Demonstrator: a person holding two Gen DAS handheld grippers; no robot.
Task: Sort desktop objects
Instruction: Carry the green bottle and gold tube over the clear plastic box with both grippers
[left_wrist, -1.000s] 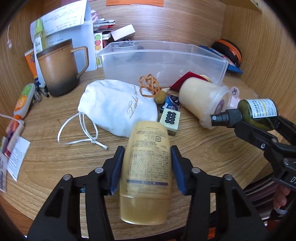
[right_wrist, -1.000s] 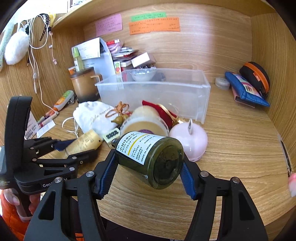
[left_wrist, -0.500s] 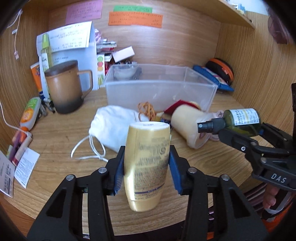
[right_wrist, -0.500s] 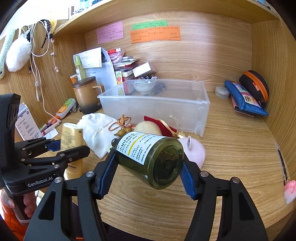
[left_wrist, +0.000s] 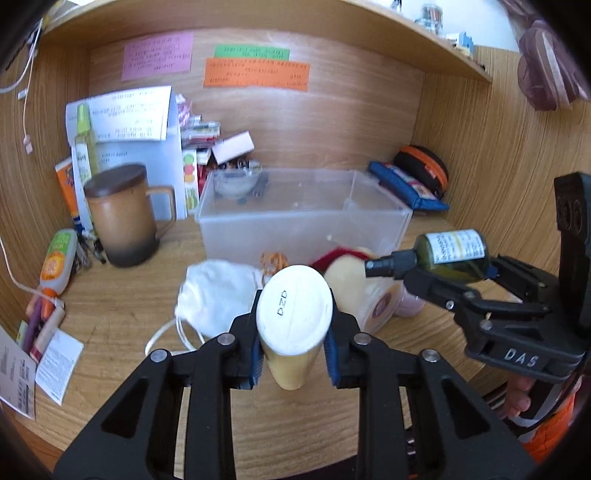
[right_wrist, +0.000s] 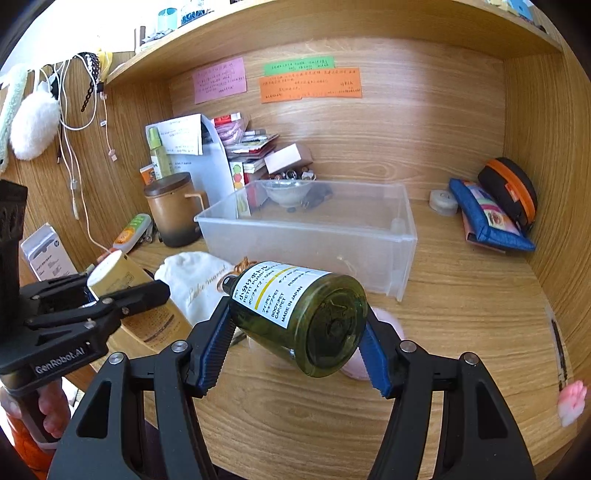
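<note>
A yellow lotion tube (left_wrist: 293, 314) stands upright, white flat end up, between the blue pads of my left gripper (left_wrist: 293, 345). Its jaws are closing and the pads press on the tube's sides, holding it above the wooden desk. My right gripper (right_wrist: 297, 334) is shut on a dark green spray bottle (right_wrist: 295, 306) that lies tilted with its base toward the camera. In the left wrist view the same green bottle (left_wrist: 454, 251) hangs at the right, black nozzle pointing left. A clear plastic bin (left_wrist: 303, 221) sits behind both grippers.
A white drawstring pouch (left_wrist: 214, 295), a cream jar (left_wrist: 362, 291) and a pink round object (right_wrist: 384, 321) lie in front of the bin. A brown lidded mug (left_wrist: 122, 218) stands at the left. A blue pouch (right_wrist: 487, 218) and a black-and-orange case (right_wrist: 509, 192) sit at the right.
The left gripper has lifted the yellow tube off the desk and tipped it from lying flat to upright. The right gripper has risen slightly with the green bottle still in it.
</note>
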